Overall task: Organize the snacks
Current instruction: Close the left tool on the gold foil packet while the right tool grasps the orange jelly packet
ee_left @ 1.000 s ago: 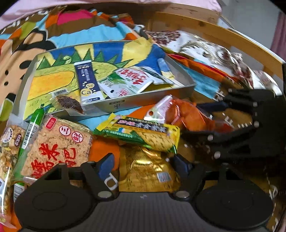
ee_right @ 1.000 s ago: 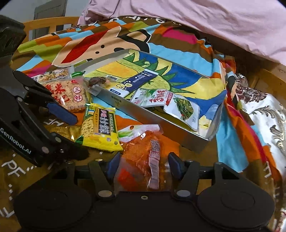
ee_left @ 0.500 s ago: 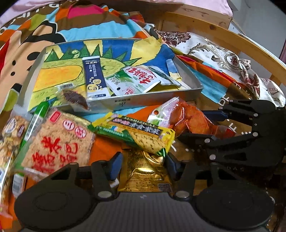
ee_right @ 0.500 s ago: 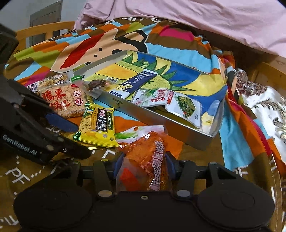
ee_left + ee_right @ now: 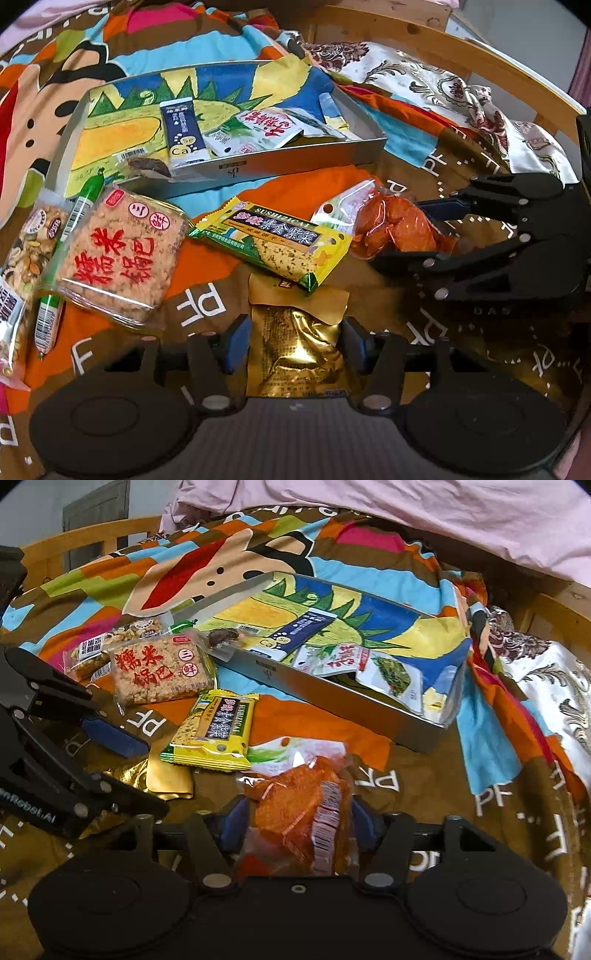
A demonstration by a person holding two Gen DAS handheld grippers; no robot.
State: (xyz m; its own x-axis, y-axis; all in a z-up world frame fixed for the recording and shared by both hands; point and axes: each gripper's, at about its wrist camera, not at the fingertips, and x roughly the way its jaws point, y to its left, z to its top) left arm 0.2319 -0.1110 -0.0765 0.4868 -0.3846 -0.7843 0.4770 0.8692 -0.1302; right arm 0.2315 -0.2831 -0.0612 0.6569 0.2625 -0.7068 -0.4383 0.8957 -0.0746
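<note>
My left gripper is shut on a gold foil packet, also seen in the right wrist view. My right gripper is shut on an orange snack bag, also seen in the left wrist view. A silver tray with a dinosaur-print bottom holds a blue sachet, a white-red packet and a dark candy. It also shows in the right wrist view. A yellow-green cracker pack lies between grippers and tray.
A rice-cake pack, a green sausage stick and a nut bar lie at the left on the colourful blanket. A wooden bed frame and patterned cloth are at the right. A pink quilt lies behind.
Both grippers have closed onto their packets and drawn back and up a little. The gold packet has slid out from under the yellow-green pack.
</note>
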